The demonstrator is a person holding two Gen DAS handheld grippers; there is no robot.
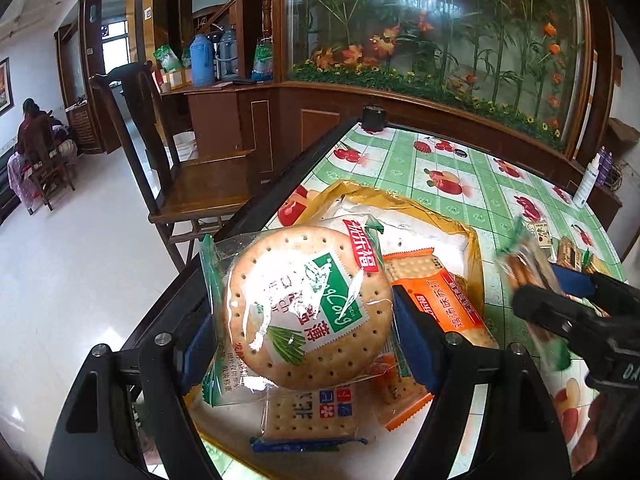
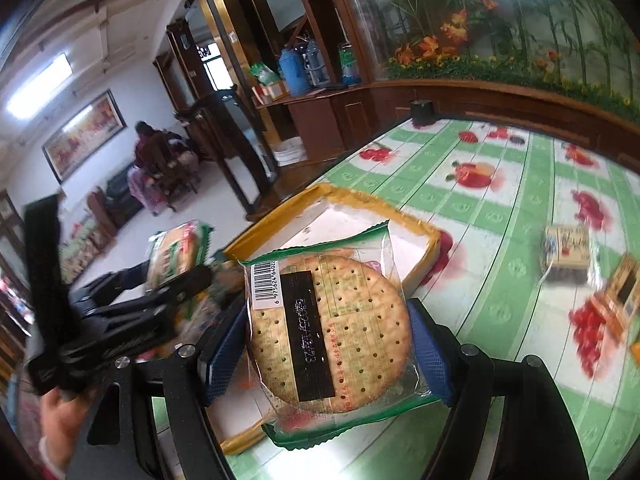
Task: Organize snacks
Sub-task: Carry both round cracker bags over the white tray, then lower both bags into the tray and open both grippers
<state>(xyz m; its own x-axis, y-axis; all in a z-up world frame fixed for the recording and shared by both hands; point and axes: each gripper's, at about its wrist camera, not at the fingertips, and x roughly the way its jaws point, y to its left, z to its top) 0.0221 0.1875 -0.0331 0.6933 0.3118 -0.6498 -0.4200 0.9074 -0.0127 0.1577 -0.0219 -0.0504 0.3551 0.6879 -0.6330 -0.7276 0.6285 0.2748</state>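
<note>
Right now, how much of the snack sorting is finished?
Partly done: orange cracker pack and blue-edged cracker pack lie in the yellow-rimmed tray. In hand: left gripper and right gripper each hold a round cracker pack. Left: small boxes on the table.

Bright daylight; glare on floor; motion blur right; fisheye edges warped.

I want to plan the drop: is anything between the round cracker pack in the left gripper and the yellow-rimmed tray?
Nothing visible blocks it. The left gripper holds the round cracker pack above the tray; beneath it lie only an orange cracker pack and a blue-edged square cracker pack, already in the tray.
</note>
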